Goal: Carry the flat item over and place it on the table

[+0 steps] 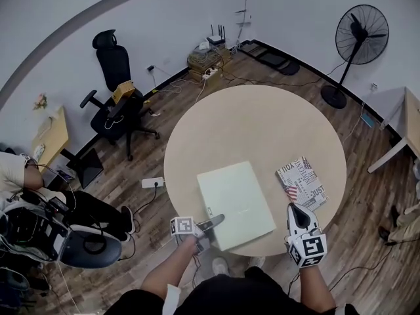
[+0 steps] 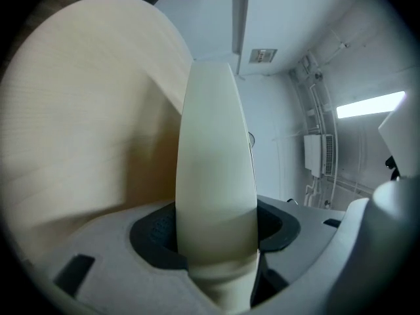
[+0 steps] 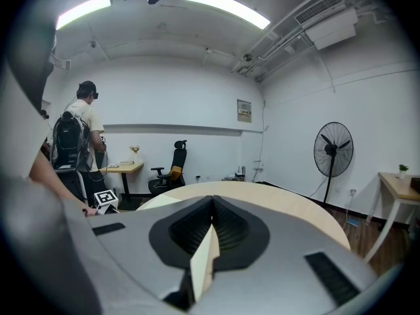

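Note:
The flat item (image 1: pixel 236 202) is a pale green rectangular board lying on the round wooden table (image 1: pixel 262 123), its near corner hanging over the front edge. My left gripper (image 1: pixel 215 221) is shut on the board's near left edge. In the left gripper view the board (image 2: pixel 213 149) stands edge-on between the dark pads (image 2: pixel 154 231), with the tabletop (image 2: pixel 85 110) to its left. My right gripper (image 1: pixel 293 209) hovers just right of the board's near right corner, jaws shut and apart from the board. In the right gripper view its jaws (image 3: pixel 212 205) meet, with nothing between them.
A magazine (image 1: pixel 302 181) lies on the table right of the board. A black office chair (image 1: pixel 115 97), a floor fan (image 1: pixel 359 41), a power strip (image 1: pixel 153 182) and cables surround the table. A person (image 1: pixel 26 176) sits at the left; desks stand far left (image 1: pixel 52 133) and right (image 1: pixel 408 120).

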